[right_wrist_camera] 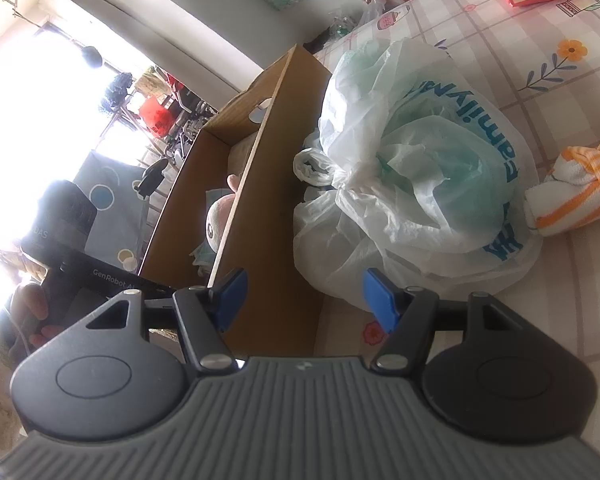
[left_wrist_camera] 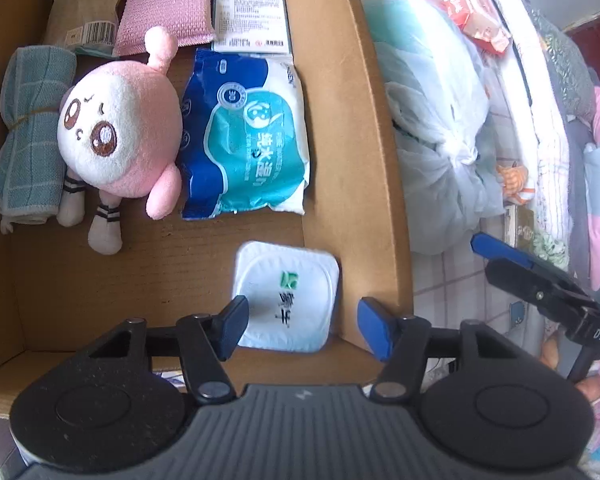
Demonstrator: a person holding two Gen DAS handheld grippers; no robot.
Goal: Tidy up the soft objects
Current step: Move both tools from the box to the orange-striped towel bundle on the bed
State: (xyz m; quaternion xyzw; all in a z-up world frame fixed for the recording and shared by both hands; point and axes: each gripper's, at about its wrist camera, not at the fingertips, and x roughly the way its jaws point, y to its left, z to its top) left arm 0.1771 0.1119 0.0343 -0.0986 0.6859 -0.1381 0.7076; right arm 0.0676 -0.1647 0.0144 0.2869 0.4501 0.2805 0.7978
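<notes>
Hovering over cardboard box (left_wrist_camera: 352, 128), left gripper (left_wrist_camera: 302, 330) jaws half open, gripping nothing; white square packet (left_wrist_camera: 286, 292) lies on box floor below. Beyond: wet-wipes pack (left_wrist_camera: 246, 136), pink plush (left_wrist_camera: 120, 136). Right gripper (right_wrist_camera: 304, 300) half open, empty, near white plastic bag (right_wrist_camera: 412, 168) just outside box.

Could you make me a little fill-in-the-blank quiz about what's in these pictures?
1. The plush toy lying in the cardboard box is mostly white and ____.
2. The wet-wipes pack lies inside the ____.
3. The knotted plastic bag sits ____ the box.

Missing words: pink; box; outside
</notes>
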